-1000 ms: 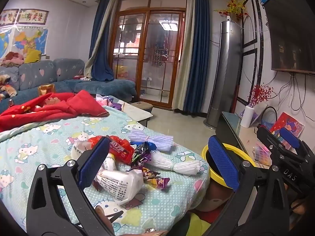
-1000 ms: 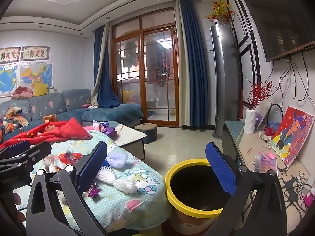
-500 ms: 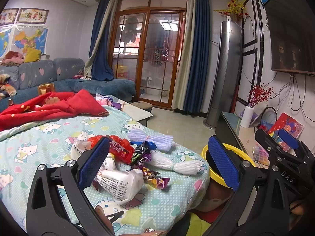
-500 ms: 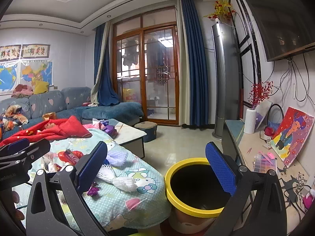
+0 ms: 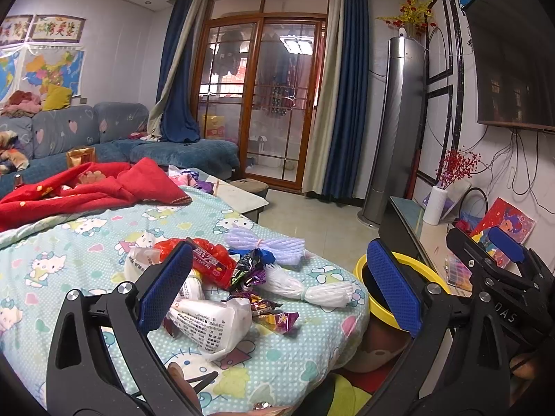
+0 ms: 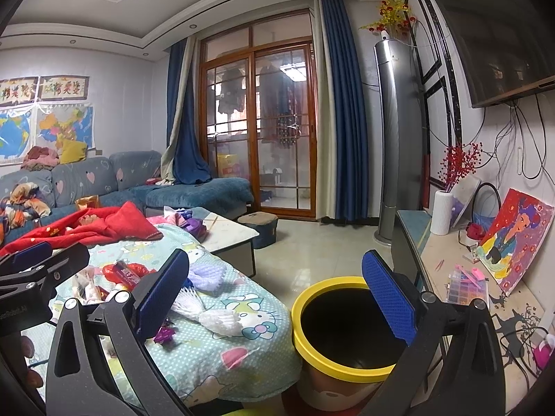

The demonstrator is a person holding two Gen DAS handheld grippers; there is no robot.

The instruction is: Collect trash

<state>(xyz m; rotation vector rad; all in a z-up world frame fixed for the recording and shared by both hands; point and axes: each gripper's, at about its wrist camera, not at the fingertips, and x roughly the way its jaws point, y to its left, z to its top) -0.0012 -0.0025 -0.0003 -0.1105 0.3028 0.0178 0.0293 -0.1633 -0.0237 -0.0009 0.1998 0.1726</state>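
A pile of trash lies on the Hello Kitty cloth [image 5: 86, 242]: a red wrapper [image 5: 211, 261], a white printed bag [image 5: 211, 322], a white foam net [image 5: 308, 287], a purple foam net [image 5: 267, 241] and small candy wrappers [image 5: 274, 317]. My left gripper [image 5: 279, 251] hovers open just before the pile, holding nothing. A yellow-rimmed bin [image 6: 312, 346] stands on the floor to the right of the cloth's edge. My right gripper [image 6: 275, 258] is open and empty, above and in front of the bin. The same white foam net [image 6: 215, 317] shows in the right wrist view.
A red blanket [image 5: 104, 187] lies at the back of the cloth, with a blue sofa [image 5: 114, 128] behind it. A low white table [image 6: 229, 235] and a stool [image 6: 260, 225] stand beyond. A TV bench [image 6: 451, 263] with a vase and a painting runs along the right wall.
Almost nothing: both grippers stay open and drift only slightly, and the trash and bin have not moved.
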